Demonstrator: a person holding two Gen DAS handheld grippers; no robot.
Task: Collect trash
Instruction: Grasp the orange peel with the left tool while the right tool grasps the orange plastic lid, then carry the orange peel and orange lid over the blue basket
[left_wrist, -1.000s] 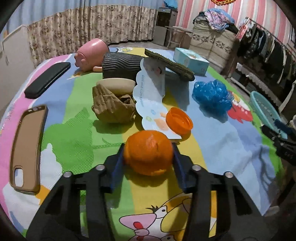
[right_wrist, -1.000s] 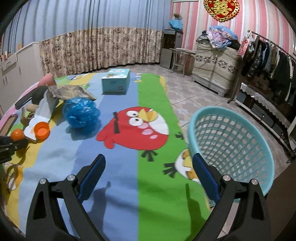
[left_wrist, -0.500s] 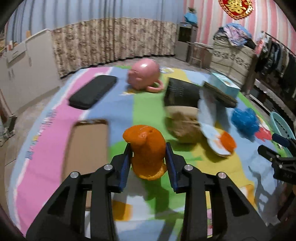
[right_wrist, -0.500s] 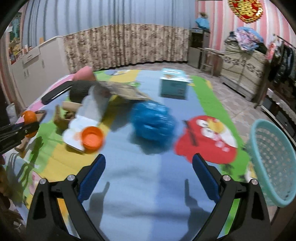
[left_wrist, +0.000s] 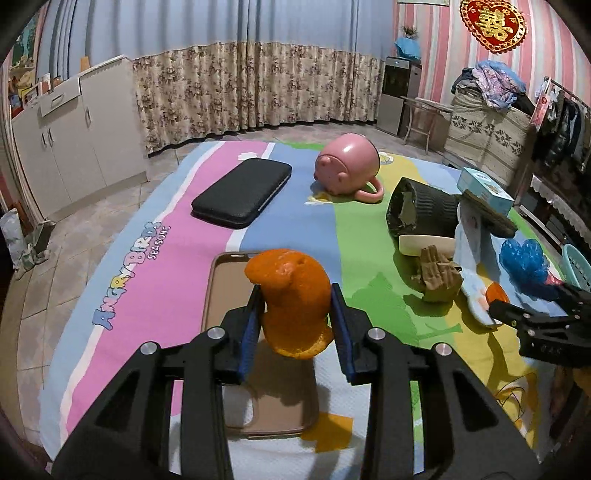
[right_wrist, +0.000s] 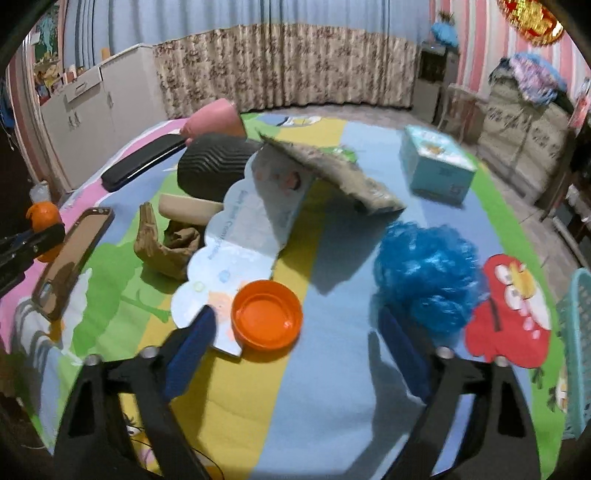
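Observation:
My left gripper (left_wrist: 295, 325) is shut on an orange peel (left_wrist: 293, 299) and holds it above a brown phone case (left_wrist: 258, 350); the peel also shows at the left edge of the right wrist view (right_wrist: 43, 218). My right gripper (right_wrist: 295, 343) is open and empty, low over the mat, with an orange cap (right_wrist: 266, 320) just ahead between its fingers. A blue plastic bag ball (right_wrist: 428, 273), a crumpled brown paper (right_wrist: 162, 247) and a white printed card (right_wrist: 243, 236) lie beyond. The teal basket (right_wrist: 576, 350) is at the far right edge.
A pink mug (left_wrist: 347, 168), a black case (left_wrist: 242, 192), a dark ribbed roll (left_wrist: 421, 212), a light blue box (right_wrist: 436, 170) and a grey cardboard piece (right_wrist: 332, 173) lie on the colourful mat (left_wrist: 147, 258). Cabinets stand left, furniture and clothes right.
My left gripper has lifted the orange peel and swung left over the phone case. My right gripper has swung left from the basket to just short of the orange cap.

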